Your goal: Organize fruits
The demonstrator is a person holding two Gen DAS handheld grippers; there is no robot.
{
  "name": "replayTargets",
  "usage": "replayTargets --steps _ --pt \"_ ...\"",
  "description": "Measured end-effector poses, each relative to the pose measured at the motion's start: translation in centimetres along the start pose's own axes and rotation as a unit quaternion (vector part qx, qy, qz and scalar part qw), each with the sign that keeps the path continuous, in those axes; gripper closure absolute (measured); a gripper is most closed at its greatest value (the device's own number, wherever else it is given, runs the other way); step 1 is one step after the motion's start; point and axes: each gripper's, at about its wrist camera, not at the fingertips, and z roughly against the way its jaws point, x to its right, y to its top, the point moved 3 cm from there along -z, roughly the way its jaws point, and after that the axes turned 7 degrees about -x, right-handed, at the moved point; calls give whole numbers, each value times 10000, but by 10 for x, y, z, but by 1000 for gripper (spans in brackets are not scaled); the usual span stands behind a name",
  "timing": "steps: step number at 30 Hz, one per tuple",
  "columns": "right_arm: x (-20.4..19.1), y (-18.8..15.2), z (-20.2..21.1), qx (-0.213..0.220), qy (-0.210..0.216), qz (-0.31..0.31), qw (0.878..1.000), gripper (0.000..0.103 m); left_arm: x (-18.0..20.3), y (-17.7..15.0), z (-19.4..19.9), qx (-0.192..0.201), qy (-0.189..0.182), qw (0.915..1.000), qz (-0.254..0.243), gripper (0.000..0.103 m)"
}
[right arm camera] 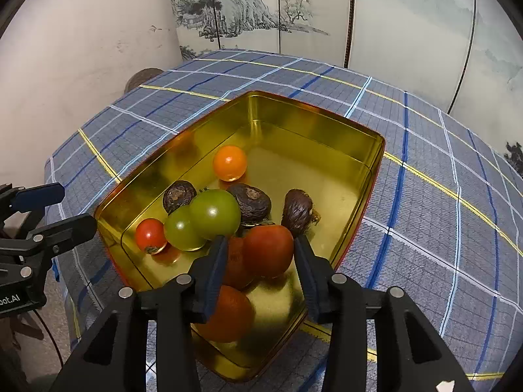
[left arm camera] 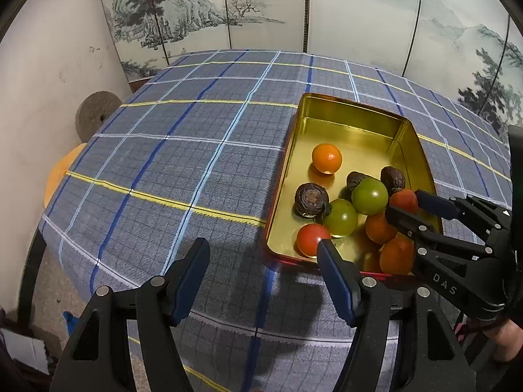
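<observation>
Left gripper (left arm camera: 263, 245): fingers spread wide, holding nothing, over the checked tablecloth (left arm camera: 170, 150) just beside the near left corner of the tin (left arm camera: 356, 114). Inside the gold tin, from left to right: a small red tomato (right arm camera: 150, 235) near the left wall; two green tomatoes (right arm camera: 214, 214) touching each other; three dark wrinkled fruits (right arm camera: 250, 202) behind them; an orange tomato (right arm camera: 229, 162) alone toward the far end. Right gripper (right arm camera: 258, 248): fingers apart on either side of a red tomato (right arm camera: 268, 250) near the tin's front; whether the pads touch it cannot be told from either view. Two more red-orange tomatoes (right arm camera: 228, 313) lie close beneath it. Background: a painted folding screen (left arm camera: 359, 16).
</observation>
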Motion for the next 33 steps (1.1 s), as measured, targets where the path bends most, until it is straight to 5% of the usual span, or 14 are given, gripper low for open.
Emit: replayTargets --steps 10,24,33 --pt "-4 -4 18 105 58 7 9999 50 4 -1 7 41 48 10000 -36 34" --pt "-11 -17 40 125 78 -77 9999 11 10 -1 12 83 77 9999 -115 34" --pt "-13 -29 39 -60 30 -102 9999 6 16 -2 15 106 41 9998 -172 34"
